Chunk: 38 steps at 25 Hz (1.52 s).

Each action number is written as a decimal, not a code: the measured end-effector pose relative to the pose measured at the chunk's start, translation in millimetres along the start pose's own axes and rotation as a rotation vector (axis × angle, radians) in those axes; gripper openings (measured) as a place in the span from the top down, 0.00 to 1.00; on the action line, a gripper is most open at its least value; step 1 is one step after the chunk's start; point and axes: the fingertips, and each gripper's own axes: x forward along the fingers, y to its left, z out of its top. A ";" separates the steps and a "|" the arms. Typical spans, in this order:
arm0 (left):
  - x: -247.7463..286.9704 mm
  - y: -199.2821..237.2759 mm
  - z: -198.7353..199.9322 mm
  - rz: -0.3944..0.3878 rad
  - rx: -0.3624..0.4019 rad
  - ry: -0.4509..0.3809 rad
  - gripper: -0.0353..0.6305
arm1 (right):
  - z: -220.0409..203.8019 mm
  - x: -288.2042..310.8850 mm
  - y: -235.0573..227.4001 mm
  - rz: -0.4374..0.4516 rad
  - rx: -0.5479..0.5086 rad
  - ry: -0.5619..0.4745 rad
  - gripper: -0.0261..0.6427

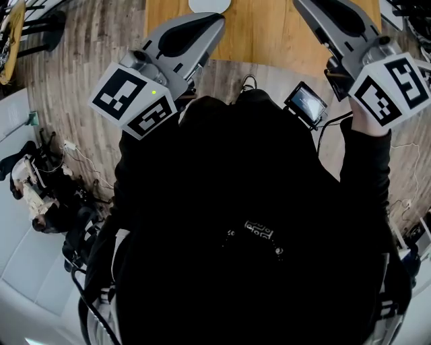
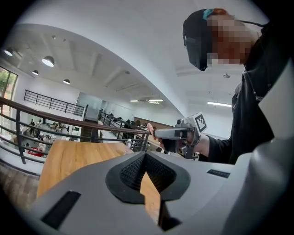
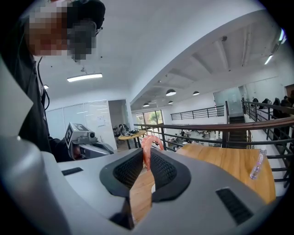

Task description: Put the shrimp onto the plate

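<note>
A pink shrimp (image 3: 148, 153) stands upright between the pads of my right gripper (image 3: 146, 158), which is shut on it. In the left gripper view the same shrimp (image 2: 149, 131) pokes out of the right gripper's tip. My left gripper (image 2: 144, 156) is shut with nothing in it; its tips meet above the wooden table (image 2: 78, 158). In the head view both grippers are raised in front of the person's dark top, the left gripper (image 1: 217, 21) at the table's near edge. Only the near rim of a white plate (image 1: 209, 5) shows, at the top edge of that view.
A clear plastic bottle (image 3: 257, 165) stands on the wooden table (image 3: 229, 160) to the right. A railing (image 3: 206, 126) runs behind the table. A small screen (image 1: 306, 103) hangs at the person's chest. Cables and gear (image 1: 40, 195) lie on the floor at the left.
</note>
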 end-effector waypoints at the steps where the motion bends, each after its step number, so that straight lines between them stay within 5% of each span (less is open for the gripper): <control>1: 1.0 2.5 -3.8 0.005 -0.005 0.008 0.94 | -4.5 0.4 -4.0 0.001 0.011 -0.003 0.87; 9: -5.6 16.0 2.0 0.028 -0.003 0.013 0.94 | 7.7 2.2 -3.5 -0.013 0.003 -0.018 0.87; 19: 16.0 36.6 30.9 -0.136 0.082 -0.016 0.94 | 20.9 11.1 -7.2 -0.114 -0.019 -0.045 0.87; 26: 44.1 17.5 36.5 -0.194 0.108 -0.014 0.94 | 27.0 -22.3 -19.9 -0.156 -0.026 -0.073 0.87; 38: 47.5 77.5 43.0 -0.241 0.093 -0.022 0.94 | 34.7 36.8 -34.2 -0.192 -0.035 -0.027 0.87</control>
